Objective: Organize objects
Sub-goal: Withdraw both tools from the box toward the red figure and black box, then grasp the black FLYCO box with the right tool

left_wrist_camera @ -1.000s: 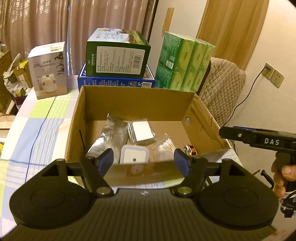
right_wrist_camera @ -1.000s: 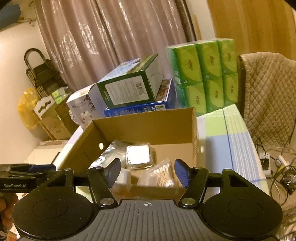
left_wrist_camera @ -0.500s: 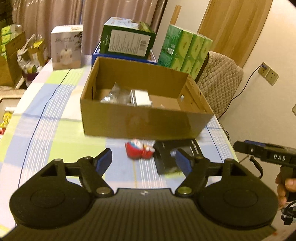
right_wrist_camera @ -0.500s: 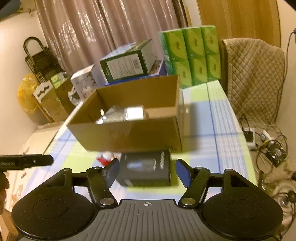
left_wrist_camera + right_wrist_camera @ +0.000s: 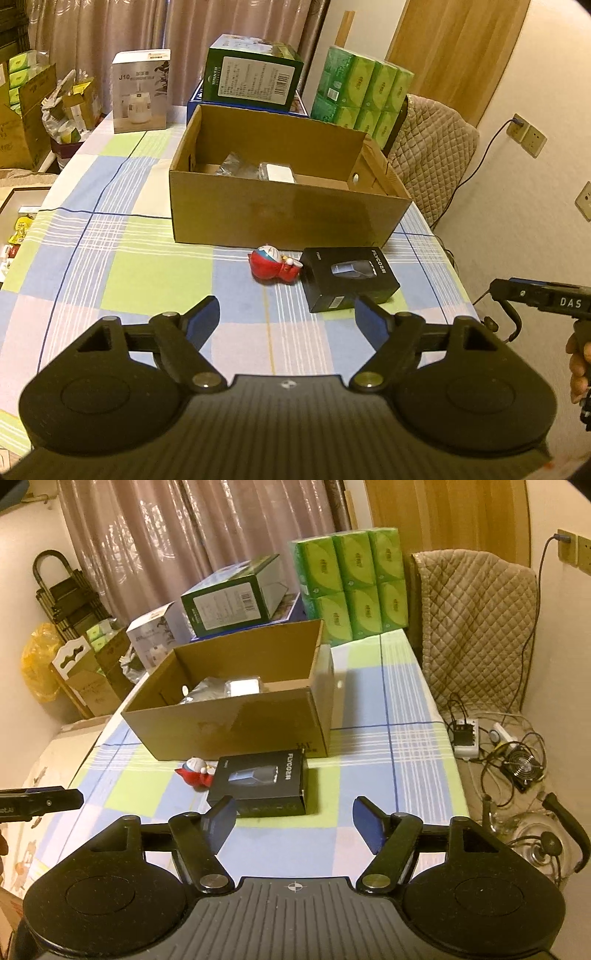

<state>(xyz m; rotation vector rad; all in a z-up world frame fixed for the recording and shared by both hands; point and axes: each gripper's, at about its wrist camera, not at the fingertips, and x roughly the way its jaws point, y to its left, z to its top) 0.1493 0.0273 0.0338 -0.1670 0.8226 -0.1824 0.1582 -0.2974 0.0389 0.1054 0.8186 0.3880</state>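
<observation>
An open cardboard box (image 5: 280, 218) (image 5: 236, 723) stands on the checked tablecloth and holds foil packets and a small white case. In front of it lie a red and white toy figure (image 5: 273, 264) (image 5: 195, 773) and a black product box (image 5: 349, 278) (image 5: 260, 784), side by side. My left gripper (image 5: 288, 319) hovers short of both, its jaws opening with nothing between them. My right gripper (image 5: 293, 821) is just short of the black box, its jaws opening and empty. Each gripper shows at the edge of the other's view.
Behind the cardboard box stand a green carton (image 5: 253, 74) on a blue one, a white appliance box (image 5: 140, 96) and a pack of green tissues (image 5: 360, 92). A quilted chair (image 5: 476, 627) flanks the table on the right, with cables and a fan (image 5: 522, 770) on the floor.
Both grippers have pulled back from over the cardboard box toward the near table edge. The toy and the black box have come into view, and both pairs of jaws stand wider.
</observation>
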